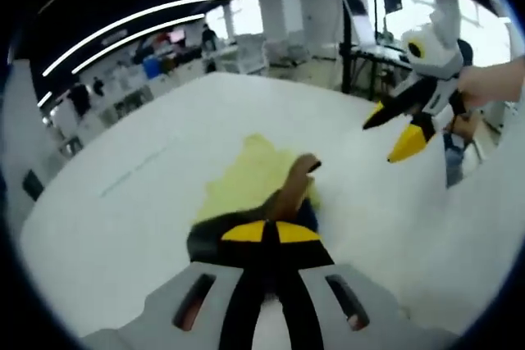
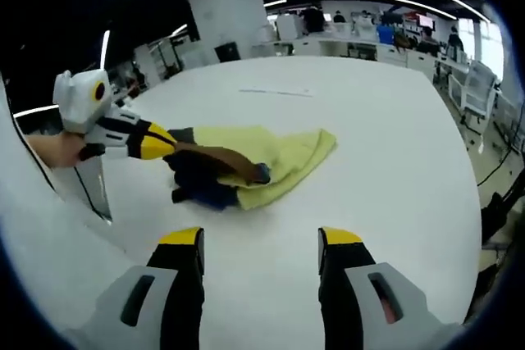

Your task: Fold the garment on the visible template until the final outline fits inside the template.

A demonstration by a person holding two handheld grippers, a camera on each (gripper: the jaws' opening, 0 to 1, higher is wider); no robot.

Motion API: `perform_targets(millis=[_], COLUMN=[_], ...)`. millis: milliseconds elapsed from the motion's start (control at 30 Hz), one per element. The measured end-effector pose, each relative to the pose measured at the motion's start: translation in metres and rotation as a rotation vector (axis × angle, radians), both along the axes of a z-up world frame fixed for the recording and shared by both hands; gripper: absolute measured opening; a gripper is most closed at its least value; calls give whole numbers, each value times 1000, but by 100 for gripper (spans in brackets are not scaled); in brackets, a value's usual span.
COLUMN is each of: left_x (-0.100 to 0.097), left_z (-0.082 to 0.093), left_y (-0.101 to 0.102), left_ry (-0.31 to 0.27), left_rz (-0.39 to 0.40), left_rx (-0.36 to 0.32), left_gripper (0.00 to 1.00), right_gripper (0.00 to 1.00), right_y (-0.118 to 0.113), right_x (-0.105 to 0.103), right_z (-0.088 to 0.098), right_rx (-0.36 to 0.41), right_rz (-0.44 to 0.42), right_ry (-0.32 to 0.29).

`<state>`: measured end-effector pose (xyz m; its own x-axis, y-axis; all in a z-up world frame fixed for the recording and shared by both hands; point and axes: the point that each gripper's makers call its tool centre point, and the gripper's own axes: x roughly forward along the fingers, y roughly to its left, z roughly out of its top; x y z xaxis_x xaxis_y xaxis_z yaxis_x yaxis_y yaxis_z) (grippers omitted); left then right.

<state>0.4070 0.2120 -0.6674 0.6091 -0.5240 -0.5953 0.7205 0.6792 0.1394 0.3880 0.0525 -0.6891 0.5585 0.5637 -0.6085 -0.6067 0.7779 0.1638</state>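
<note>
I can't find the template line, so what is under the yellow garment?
The yellow garment lies bunched on the white table, with brown and dark blue cloth at the left gripper. Anything beneath stays covered.

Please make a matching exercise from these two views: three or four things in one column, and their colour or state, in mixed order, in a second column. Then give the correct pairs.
Things:
1. left gripper
2. right gripper
3. garment
4. table

Colour or state:
A. white, wide and flat
B. jaws apart, holding nothing
C. yellow-green, crumpled, with brown and dark blue parts
D. shut on the cloth at its dark end

Pairs: 1-D, 2-B, 3-C, 4-A
</note>
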Motion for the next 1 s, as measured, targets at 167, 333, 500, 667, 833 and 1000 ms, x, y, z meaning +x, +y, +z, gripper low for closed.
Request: perform_targets(millis=[167, 333, 500, 667, 833, 1000], left_x=[-1, -1, 0, 1, 2, 4], left_z=[11, 16, 22, 29, 34, 39], left_y=[4, 8, 11, 14, 18, 21], left_ry=[-12, -30, -40, -50, -56, -60], left_rz=[9, 5, 16, 35, 49, 67], left_rx=[-15, 2, -7, -20, -26, -39], left_gripper=[0, 0, 0, 0, 0, 0], right_gripper=[51, 50, 47, 45, 41, 41], right_y=[14, 27, 36, 44, 55, 66], right_x=[6, 5, 8, 16, 22, 24], right_z=[-2, -8, -7, -5, -4, -11], right_rx=[-18, -37, -37, -48, -62, -121], right_rz=[36, 79, 92, 96, 121, 175], right_ry=[-31, -29, -43, -60, -89, -111])
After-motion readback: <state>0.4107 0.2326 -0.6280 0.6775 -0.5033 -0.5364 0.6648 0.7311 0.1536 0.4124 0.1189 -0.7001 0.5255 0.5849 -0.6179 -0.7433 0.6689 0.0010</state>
